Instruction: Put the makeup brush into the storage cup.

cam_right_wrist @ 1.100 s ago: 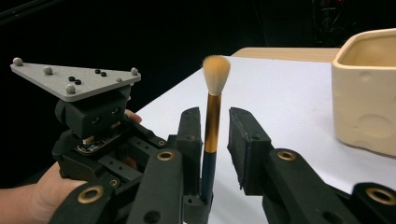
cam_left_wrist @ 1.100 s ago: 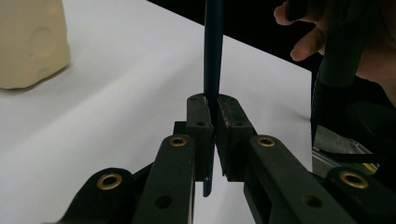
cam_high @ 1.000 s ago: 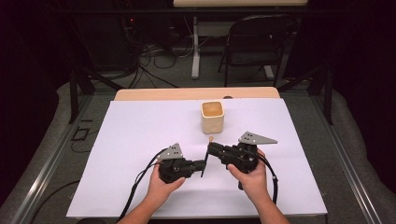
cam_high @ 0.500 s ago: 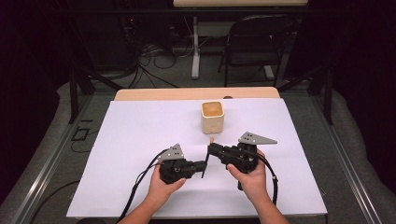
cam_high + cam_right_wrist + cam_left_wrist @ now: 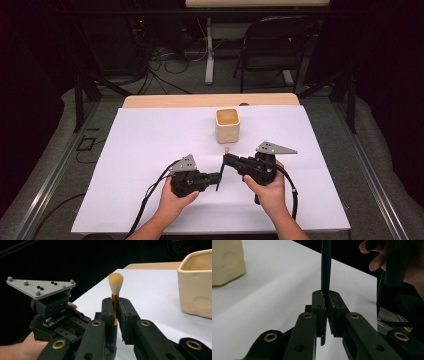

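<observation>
Right tool (image 5: 115,307): jaws closed on a brush (image 5: 115,293), held upright, orange bristle tip above the jaws. Left tool (image 5: 53,312) at 9 o'clock, held in a hand (image 5: 25,347). Cream cup (image 5: 197,282) at 3 o'clock, standing on the white surface (image 5: 150,290).

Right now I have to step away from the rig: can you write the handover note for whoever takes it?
Left gripper: shut on the dark handle end of the brush.
Right gripper: shut on the same brush at its gold ferrule, with the tan bristles poking past the jaws.
Both hold the brush between them above the white table cover, in front of the cream square cup.
Done: brush lifted and gripped at both ends.
Left, probably: release one gripper and stand the brush in the cup, which looks empty from above.
</observation>
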